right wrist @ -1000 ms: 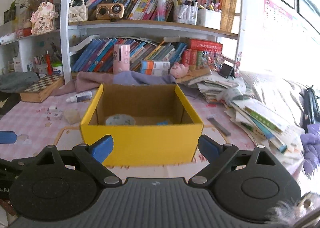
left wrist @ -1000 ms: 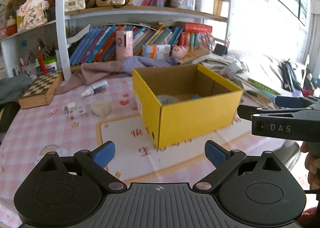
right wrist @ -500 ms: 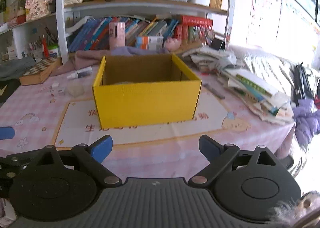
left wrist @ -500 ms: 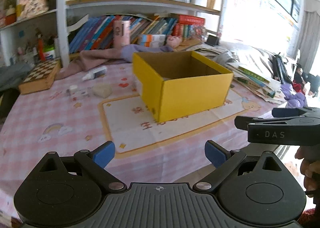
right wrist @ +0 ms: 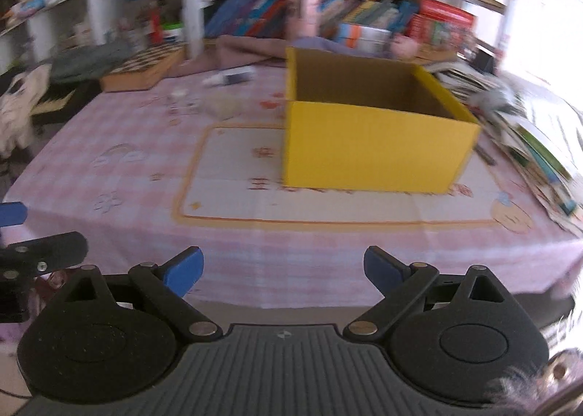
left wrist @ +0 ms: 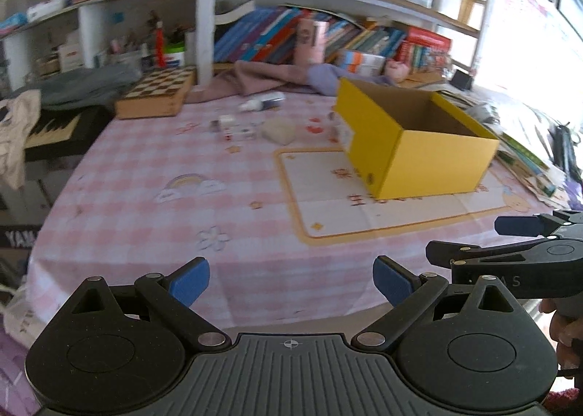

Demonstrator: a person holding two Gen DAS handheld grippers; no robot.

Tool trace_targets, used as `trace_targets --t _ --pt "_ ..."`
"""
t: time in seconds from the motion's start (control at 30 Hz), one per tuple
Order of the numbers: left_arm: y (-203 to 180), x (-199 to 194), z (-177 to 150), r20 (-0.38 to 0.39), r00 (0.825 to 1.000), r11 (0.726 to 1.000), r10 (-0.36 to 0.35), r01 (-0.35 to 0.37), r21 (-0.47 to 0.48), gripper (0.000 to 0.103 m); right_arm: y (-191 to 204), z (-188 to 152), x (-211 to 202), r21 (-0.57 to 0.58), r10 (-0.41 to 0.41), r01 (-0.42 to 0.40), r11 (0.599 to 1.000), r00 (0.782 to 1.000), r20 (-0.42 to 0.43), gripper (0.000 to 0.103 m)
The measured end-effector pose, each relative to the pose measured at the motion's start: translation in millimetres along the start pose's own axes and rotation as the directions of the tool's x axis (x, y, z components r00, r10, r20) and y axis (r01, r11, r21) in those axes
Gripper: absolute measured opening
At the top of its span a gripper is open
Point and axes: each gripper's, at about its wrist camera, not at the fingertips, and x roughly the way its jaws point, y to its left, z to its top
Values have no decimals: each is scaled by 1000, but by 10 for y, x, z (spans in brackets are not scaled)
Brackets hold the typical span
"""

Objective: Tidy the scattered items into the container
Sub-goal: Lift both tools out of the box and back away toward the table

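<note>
A round table [left wrist: 145, 175] with a pink checked cloth fills most of both views, and a bookshelf [left wrist: 328, 26] crammed with books stands along its far side. On the cloth, right of centre, lies a pale mat with an orange border [left wrist: 364, 212]. The yellow cardboard box [left wrist: 433, 160] stands open-topped on the far part of this mat; its inside cannot be seen from here. A wooden chessboard case [left wrist: 156, 91] sits at the far left edge of the table. Left of the box, well apart from it, the scattered items lie on the cloth: a pale lumpy object [left wrist: 278, 129], a cluster of small white cubes [left wrist: 233, 128] just beside it, and a small white bottle [left wrist: 260, 102] lying on its side farther back. The left gripper [left wrist: 290, 283] hangs at the near table edge, its blue-padded jaws spread wide and empty. The right gripper [right wrist: 283, 270], to its right, is likewise spread wide with nothing between the pads.
</note>
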Motion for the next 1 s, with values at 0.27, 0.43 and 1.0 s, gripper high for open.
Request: trace_targets --t 0.27,0.43,1.0 --pt "191 4 5 10 999 998 44 -44 -52 98 318 153 47 -109 82 -77 991 996 35 95" --pt "303 58 39 10 997 995 74 -73 -68 98 417 253 165 -132 120 -113 985 992 49 94" --pt "685 776 717 44 992 988 122 -118 -96 98 548 1145 947 -158 179 -160 974 977 118 90"
